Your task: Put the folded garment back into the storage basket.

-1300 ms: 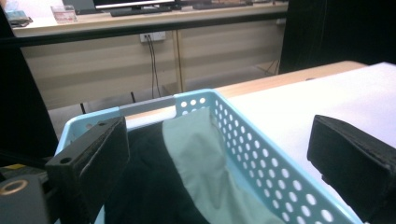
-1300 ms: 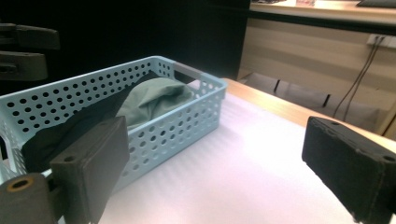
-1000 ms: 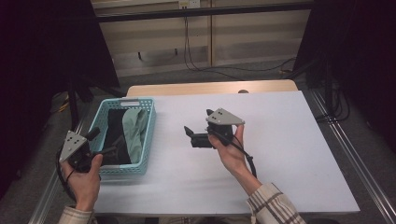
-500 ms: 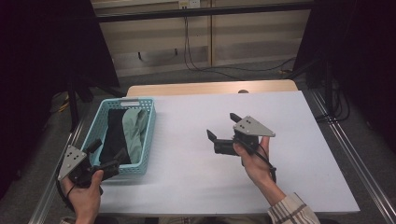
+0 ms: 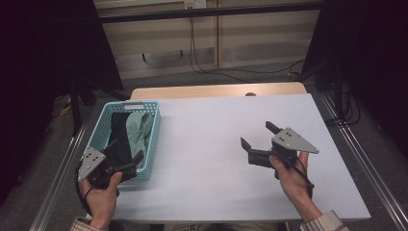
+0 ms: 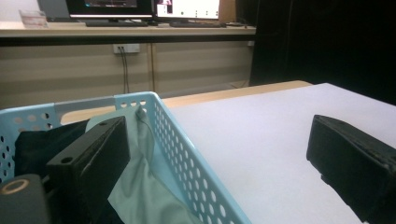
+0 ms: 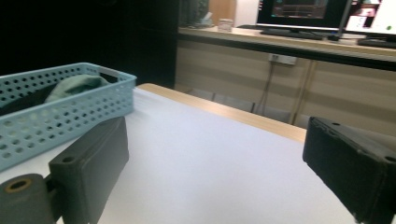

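Observation:
A light blue perforated basket [image 5: 153, 126] stands at the table's left side, holding a black cloth [image 5: 118, 134] and a pale green cloth [image 5: 139, 131]. My left gripper [image 5: 125, 150] hovers open over the basket's near end, one jaw above the cloths and the other above the right wall, with nothing held. In the left gripper view the green cloth [image 6: 140, 186] and basket wall [image 6: 187, 154] lie between the open jaws of the left gripper [image 6: 217, 135]. My right gripper [image 5: 256, 134] is open and empty above the bare table, right of centre. From the right gripper [image 7: 215, 140], the basket [image 7: 70, 112] sits far left.
The white table top [image 5: 207, 144] has a wooden strip [image 5: 216, 90] along its far edge. Metal rails [image 5: 365, 159] run beside the table's left and right. Beyond it are a wall with hanging cables [image 5: 192, 38] and a desk with monitors [image 7: 303, 11].
The right gripper has moved to the right, away from the basket, staying open. The left gripper has drawn back toward the person along the basket's near end.

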Demonstrator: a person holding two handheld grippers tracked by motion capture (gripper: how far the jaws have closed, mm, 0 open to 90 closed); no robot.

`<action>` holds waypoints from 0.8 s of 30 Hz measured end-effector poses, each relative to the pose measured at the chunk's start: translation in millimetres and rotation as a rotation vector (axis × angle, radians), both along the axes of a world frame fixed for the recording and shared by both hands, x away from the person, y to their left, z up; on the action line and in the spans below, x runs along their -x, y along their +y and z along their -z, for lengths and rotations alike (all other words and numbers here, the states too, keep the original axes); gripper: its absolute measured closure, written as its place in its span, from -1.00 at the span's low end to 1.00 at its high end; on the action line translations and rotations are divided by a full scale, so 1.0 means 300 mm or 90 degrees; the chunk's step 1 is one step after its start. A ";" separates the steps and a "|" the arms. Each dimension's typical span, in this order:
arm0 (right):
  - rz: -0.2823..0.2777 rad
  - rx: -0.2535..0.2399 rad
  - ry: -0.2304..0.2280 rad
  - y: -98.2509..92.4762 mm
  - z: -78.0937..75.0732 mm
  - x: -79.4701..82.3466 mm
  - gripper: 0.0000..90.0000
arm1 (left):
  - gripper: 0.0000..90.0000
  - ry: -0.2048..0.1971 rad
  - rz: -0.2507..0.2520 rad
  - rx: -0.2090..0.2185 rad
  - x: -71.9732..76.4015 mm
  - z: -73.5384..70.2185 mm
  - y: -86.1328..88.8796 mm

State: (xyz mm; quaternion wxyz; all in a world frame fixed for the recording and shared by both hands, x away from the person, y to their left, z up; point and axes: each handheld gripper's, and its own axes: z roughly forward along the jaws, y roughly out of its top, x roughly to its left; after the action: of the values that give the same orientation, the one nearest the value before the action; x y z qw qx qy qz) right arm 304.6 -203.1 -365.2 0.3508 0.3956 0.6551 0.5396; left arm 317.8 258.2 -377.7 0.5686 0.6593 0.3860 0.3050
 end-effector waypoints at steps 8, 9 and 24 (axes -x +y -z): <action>0.055 0.019 0.019 -0.136 0.052 0.050 -0.86 | -0.89 0.004 0.021 -0.022 -0.021 0.017 -0.026; 0.063 0.019 0.018 -0.150 0.057 0.058 -0.86 | -0.89 0.005 0.021 -0.003 -0.023 0.021 -0.035; 0.132 -0.002 0.027 -0.268 0.135 0.212 -0.85 | -0.89 0.012 0.017 -0.040 0.001 0.074 -0.055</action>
State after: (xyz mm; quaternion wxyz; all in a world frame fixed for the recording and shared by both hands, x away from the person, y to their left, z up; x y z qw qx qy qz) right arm 241.0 -283.3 -405.6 0.3904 0.4733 0.6170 0.4928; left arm 317.4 241.8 -399.9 0.5481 0.6846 0.3729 0.3030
